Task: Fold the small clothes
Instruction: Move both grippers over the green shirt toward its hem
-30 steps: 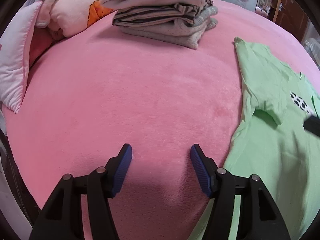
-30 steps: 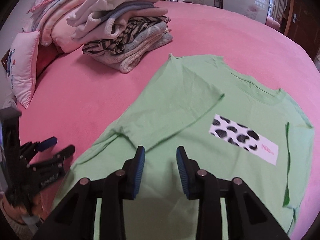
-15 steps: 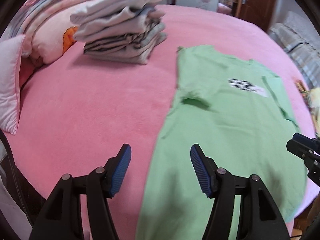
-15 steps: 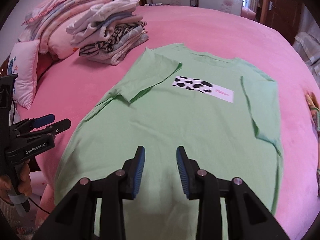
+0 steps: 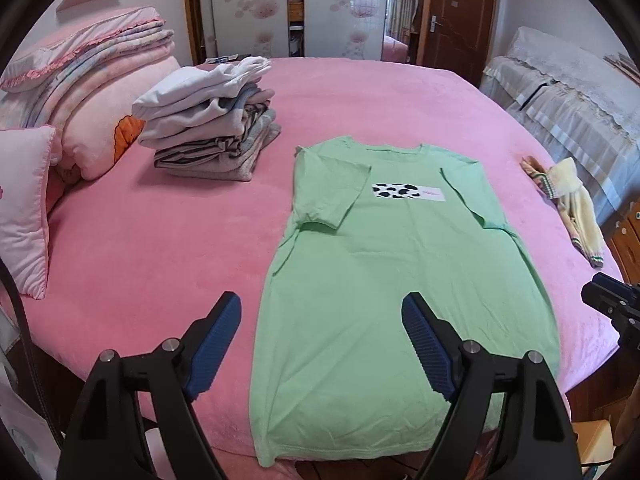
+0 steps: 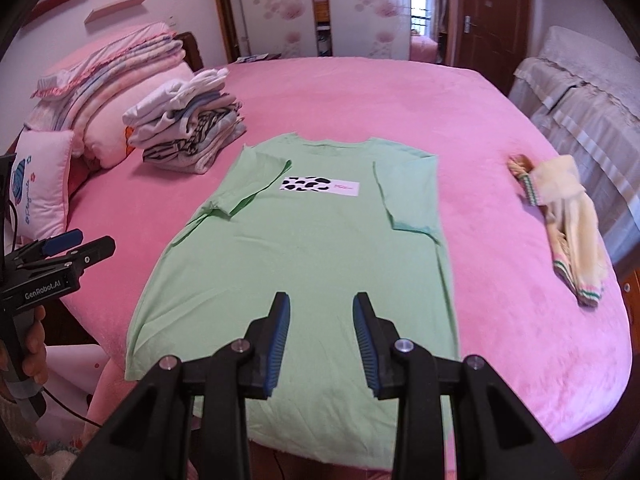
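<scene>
Looking down both wrist cameras, I see the green T-shirt (image 5: 400, 280) lying flat on the pink bed (image 5: 160, 240), collar away from me, hem at the near edge, with both sleeves folded in over the chest beside the black-and-white spotted patch (image 6: 318, 186). My left gripper (image 5: 322, 344) hangs above the shirt's lower left part; its fingers (image 5: 216, 344) are spreading apart with nothing between them. My right gripper (image 6: 322, 340) hangs over the shirt's lower middle, its fingers (image 6: 276, 340) parted by a narrow gap, holding nothing and not touching the cloth. From the right camera I also see a hand (image 6: 34, 340) holding the left gripper off the bed's left edge. 1 stack of folded clothes (image 5: 208, 124) sits left of the shirt's collar, near the pillows (image 5: 28, 204). 1 cream garment (image 6: 568, 224) lies crumpled well to the right.
</scene>
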A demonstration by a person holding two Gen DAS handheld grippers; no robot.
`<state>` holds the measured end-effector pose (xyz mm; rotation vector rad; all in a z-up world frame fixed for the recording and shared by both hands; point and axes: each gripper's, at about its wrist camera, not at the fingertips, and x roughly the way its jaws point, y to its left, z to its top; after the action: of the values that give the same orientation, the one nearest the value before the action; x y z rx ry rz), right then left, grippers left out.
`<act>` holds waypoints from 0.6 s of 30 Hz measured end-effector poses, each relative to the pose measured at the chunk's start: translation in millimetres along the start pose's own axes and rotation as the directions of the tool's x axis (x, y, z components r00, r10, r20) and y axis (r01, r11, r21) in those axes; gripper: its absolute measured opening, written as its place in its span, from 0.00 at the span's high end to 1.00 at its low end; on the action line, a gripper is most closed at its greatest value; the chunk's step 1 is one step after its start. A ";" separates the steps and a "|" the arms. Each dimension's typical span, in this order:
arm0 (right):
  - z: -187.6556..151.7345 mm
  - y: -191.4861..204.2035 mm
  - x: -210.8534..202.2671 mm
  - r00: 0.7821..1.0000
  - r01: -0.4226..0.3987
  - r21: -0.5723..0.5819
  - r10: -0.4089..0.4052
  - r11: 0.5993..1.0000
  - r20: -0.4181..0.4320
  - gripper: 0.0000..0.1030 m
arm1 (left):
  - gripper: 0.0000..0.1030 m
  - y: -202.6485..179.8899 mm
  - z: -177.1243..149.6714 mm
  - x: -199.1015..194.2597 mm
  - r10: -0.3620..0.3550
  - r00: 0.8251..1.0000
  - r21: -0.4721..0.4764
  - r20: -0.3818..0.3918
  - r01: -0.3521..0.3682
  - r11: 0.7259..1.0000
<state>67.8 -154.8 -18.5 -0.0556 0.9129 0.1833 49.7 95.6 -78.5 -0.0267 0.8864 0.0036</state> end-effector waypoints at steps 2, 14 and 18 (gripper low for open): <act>-7.5 -3.6 -13.4 1.000 0.010 0.019 -0.010 1.000 0.015 0.68 | 0.21 -4.1 -4.1 -8.6 -0.014 1.000 0.004 0.002 0.014 1.000; -34.3 -12.2 -62.4 0.993 0.034 0.090 -0.044 0.995 0.112 0.56 | 0.05 -23.8 -26.1 -50.6 -0.044 0.997 0.074 0.071 0.039 0.997; -48.9 -13.3 -56.6 0.989 0.064 0.083 -0.074 0.994 0.125 0.56 | 0.05 -26.6 -41.6 -44.3 -0.051 0.998 0.106 0.044 0.046 0.993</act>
<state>-1.8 -181.6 -4.0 -0.0020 0.7881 0.0851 -10.2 68.3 -69.9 0.0500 0.8384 -0.0874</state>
